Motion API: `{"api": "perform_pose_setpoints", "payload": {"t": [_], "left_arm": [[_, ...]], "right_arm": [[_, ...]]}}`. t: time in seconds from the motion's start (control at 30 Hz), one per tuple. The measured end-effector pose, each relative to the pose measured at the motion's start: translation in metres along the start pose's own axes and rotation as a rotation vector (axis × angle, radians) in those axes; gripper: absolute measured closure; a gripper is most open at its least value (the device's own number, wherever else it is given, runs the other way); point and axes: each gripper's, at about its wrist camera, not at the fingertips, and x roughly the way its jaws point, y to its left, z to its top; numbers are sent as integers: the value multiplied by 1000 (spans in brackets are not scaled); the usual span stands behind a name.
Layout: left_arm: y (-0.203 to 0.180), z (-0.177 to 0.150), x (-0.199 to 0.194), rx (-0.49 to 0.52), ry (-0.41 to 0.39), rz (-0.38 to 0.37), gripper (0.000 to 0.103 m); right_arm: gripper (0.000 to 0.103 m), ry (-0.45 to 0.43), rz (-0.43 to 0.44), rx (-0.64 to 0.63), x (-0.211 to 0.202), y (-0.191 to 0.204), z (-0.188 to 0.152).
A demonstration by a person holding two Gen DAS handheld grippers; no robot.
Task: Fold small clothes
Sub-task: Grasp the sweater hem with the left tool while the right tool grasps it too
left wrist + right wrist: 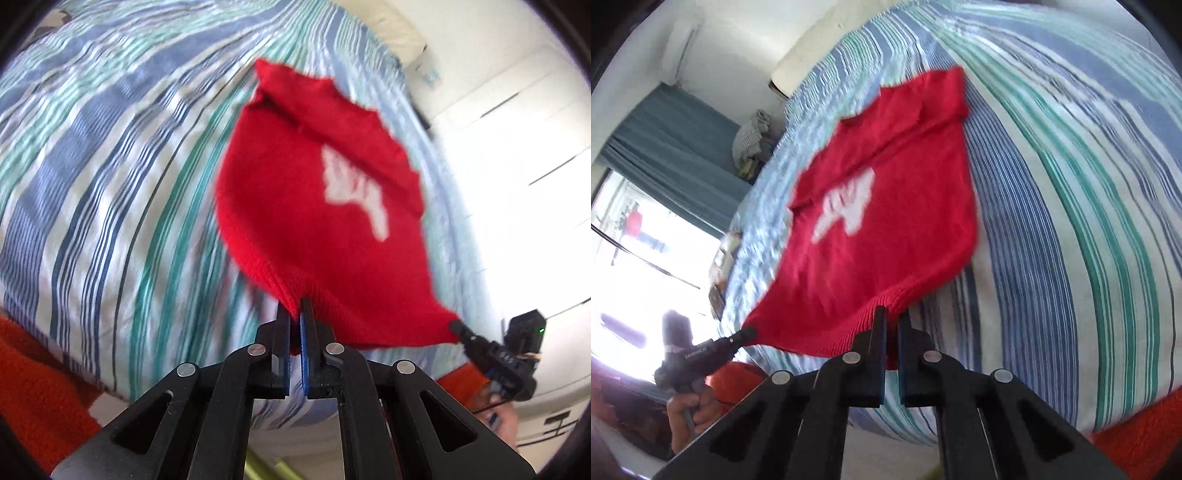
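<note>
A small red knitted sweater (295, 184) with a white motif (354, 184) is stretched over a striped bed cover (110, 166), its hem lifted toward me. My left gripper (295, 306) is shut on the hem at one side. In the same view my right gripper (456, 326) pinches the hem's other corner. The right wrist view shows the sweater (886, 221) from the other side, with my right gripper (892, 312) shut on its ribbed hem and my left gripper (748, 334) clamped on the far corner. The upper part with the sleeves lies on the bed.
Blue, green and white stripes run across the bed cover (1071, 184). An orange fleece blanket (37, 387) hangs at the near edge. A pile of clothes (751, 144) sits at the bed's far corner by a teal curtain (665, 155). A hand (690, 410) holds the left gripper.
</note>
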Motion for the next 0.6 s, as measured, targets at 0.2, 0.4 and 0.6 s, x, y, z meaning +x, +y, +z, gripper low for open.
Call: {"api": "perform_pose_setpoints", "payload": {"t": [0.2,0.4,0.6], "left_arm": [[-25,104,15,24,-125,-54,101],[-34,226,69,31,-152,7,101],[-28,299,151,46,-124,141,100]], "right_arm": [[98,-140,4,-61,14,27,94],[98,-191,-51,-103,62,37,206],[98,-202,-102,-70,129,21,287]]}}
